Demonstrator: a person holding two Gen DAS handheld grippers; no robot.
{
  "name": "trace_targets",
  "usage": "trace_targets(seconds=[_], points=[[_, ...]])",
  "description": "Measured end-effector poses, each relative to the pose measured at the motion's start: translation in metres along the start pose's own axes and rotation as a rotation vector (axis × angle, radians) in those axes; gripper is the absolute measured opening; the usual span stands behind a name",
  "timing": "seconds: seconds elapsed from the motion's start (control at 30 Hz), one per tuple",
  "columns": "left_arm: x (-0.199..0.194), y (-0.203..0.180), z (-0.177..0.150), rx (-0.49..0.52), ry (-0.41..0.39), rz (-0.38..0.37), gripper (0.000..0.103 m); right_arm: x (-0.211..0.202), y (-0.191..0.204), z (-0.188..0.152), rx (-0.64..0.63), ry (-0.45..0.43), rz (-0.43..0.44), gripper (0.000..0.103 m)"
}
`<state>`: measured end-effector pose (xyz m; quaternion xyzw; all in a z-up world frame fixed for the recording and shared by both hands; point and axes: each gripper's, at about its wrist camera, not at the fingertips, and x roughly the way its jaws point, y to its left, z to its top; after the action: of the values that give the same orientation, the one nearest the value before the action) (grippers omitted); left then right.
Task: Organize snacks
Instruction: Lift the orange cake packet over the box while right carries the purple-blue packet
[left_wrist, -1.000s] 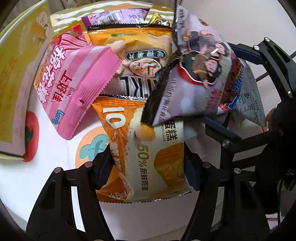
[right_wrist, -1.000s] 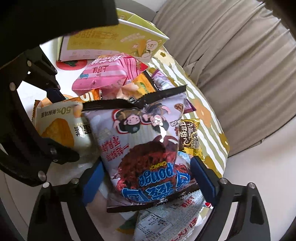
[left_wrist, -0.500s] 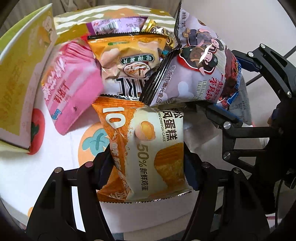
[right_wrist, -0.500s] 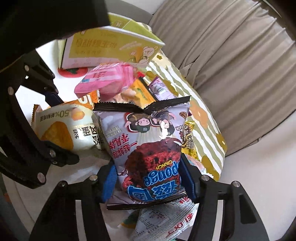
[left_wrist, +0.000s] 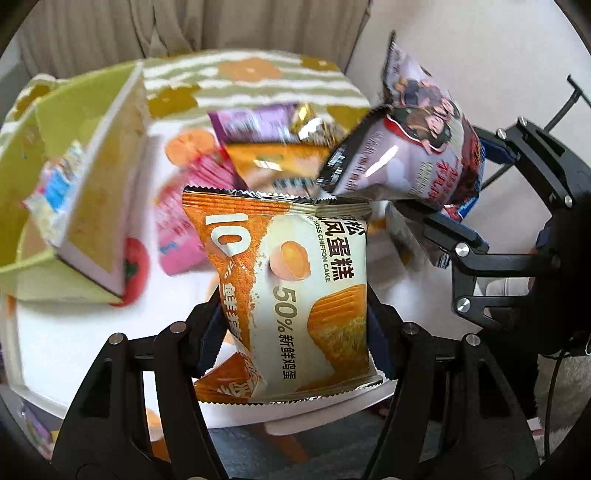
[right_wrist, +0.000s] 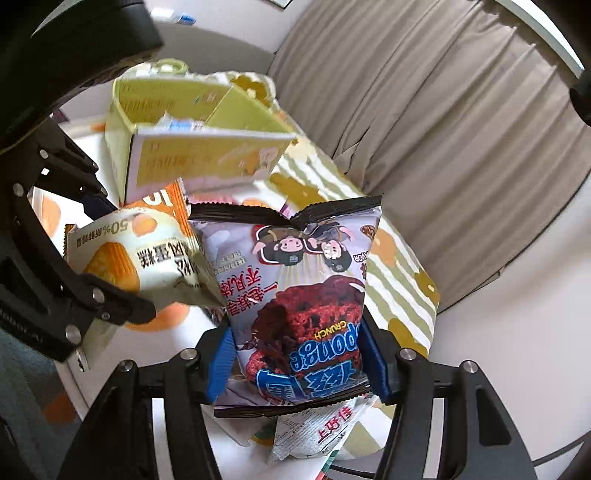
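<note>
Holding the chiffon cake packet (left_wrist: 295, 295) clamped in my left gripper (left_wrist: 295, 325), Sponge Crunch bag (right_wrist: 299, 314) clamped in my right gripper (right_wrist: 295, 358); the yellow-green carton (left_wrist: 92, 192) lies forward-left, nearer my left gripper.

Chiffon cake packet (left_wrist: 295, 295) sits upright between the left gripper (left_wrist: 295, 332) jaws, up off the table (left_wrist: 55, 350); to its right the sponge crunch bag (right_wrist: 295, 306) stands between the right gripper (right_wrist: 295, 365) jaws, the two packets side by side. Behind them the loose snack pile (left_wrist: 258, 158) lies on the table, open box (left_wrist: 74, 184) to the left, curtain (right_wrist: 461, 129) at the back
</note>
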<state>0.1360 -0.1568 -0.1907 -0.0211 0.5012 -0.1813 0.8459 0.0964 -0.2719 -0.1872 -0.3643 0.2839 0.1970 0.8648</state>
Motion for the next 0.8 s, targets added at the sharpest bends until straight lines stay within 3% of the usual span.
trace_targets(seconds=[0.37,0.8], points=[[-0.086,0.074,0.028,-0.012,-0.156,0.078,0.062,-0.031,-0.001,0.079,0.100,-0.094,-0.024,0.056],[-0.132,0.216,0.086,-0.051,-0.213,0.147,0.062,0.008,0.014,0.204,0.309,-0.141,0.066,0.056]])
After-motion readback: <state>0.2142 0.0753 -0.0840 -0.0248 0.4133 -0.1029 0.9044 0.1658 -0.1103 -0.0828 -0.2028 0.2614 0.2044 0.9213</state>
